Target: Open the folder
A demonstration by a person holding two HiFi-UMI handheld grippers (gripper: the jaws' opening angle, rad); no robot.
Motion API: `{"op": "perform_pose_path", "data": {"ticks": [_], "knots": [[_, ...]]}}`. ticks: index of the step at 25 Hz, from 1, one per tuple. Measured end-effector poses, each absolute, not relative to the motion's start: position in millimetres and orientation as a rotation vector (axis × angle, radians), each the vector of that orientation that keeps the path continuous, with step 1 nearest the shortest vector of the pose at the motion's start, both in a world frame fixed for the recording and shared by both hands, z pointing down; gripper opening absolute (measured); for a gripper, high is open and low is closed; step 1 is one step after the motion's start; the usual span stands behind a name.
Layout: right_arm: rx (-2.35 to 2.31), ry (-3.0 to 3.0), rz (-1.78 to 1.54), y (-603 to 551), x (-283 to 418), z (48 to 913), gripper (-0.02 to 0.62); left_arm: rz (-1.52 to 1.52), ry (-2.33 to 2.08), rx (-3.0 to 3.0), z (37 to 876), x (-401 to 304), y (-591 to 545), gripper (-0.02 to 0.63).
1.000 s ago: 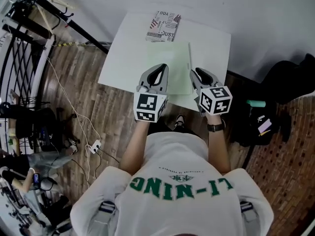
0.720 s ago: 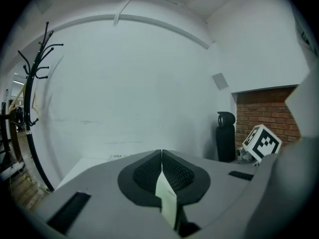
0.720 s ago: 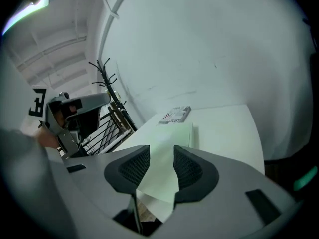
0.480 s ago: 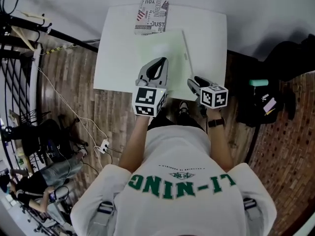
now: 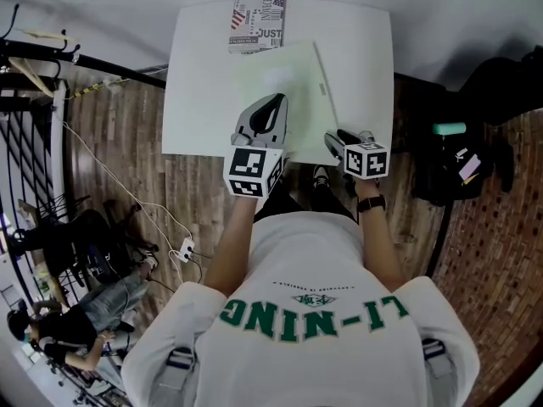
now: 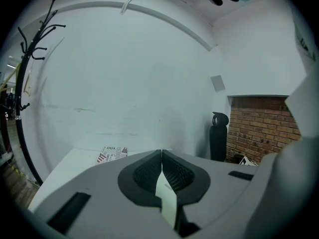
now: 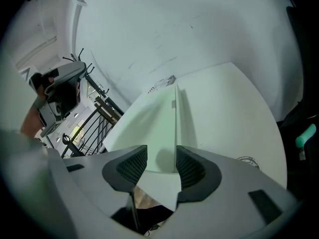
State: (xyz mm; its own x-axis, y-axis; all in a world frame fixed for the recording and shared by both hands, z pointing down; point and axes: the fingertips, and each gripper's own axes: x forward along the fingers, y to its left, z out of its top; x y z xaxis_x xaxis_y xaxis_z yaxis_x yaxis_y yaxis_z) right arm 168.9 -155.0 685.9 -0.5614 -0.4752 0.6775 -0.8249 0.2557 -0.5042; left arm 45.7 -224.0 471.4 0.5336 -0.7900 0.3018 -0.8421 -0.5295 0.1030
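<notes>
Seen from above, a person in a white shirt stands at the near edge of a white table point(image 5: 199, 75) in the upper middle of the frame, with a gripper in each hand. A pale green folder point(image 5: 284, 83) lies flat and closed on the middle of the table, its long right edge running up the frame. A printed box point(image 5: 257, 19) sits at the table's far edge, just beyond the folder's top left corner.

The left gripper point(image 5: 277, 102) reaches over the folder's lower left part. In the left gripper view its jaws meet at the tips, and only a pale sliver of surface shows through the slot behind them; nothing can be seen clamped.

The right gripper point(image 5: 339, 138) sits lower right of it, at the folder's near right corner. In the right gripper view its jaws stand wide apart and have just been opening. The folder's near edge shows in the gap beyond them, with the folder's right edge in line with the right-hand jaw; the pads do not press on it.

Wooden floor point(image 5: 127, 159) fills the left of the head view, and a black bag point(image 5: 458, 164) lies at the right.
</notes>
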Motion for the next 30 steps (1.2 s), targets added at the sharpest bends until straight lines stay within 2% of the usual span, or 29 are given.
{"op": "perform_pose_path", "data": {"ticks": [13,15,17,26,30], "knots": [[1.167,-2.128,1.242,-156.9,169.4,694.6,0.163,0.335,-1.391,2.513,480.5,35.0,-222.0,0.017],[1.189,-2.102,1.216,-156.4,171.3,697.2,0.130,0.332,-1.399,2.512,478.5,32.8,-221.1,0.017],[1.205,-2.086,1.222,-156.2,173.4,700.5,0.066,0.331,-1.408,2.511,477.3,31.0,-219.1,0.017],[1.307,-2.085,1.560,-159.5,176.9,685.5,0.025,0.321,-1.441,2.503,472.3,21.5,-213.6,0.017],[1.310,-2.133,1.614,-160.3,175.8,671.1,0.017,0.341,-1.442,2.492,479.7,19.9,-210.5,0.017]]}}
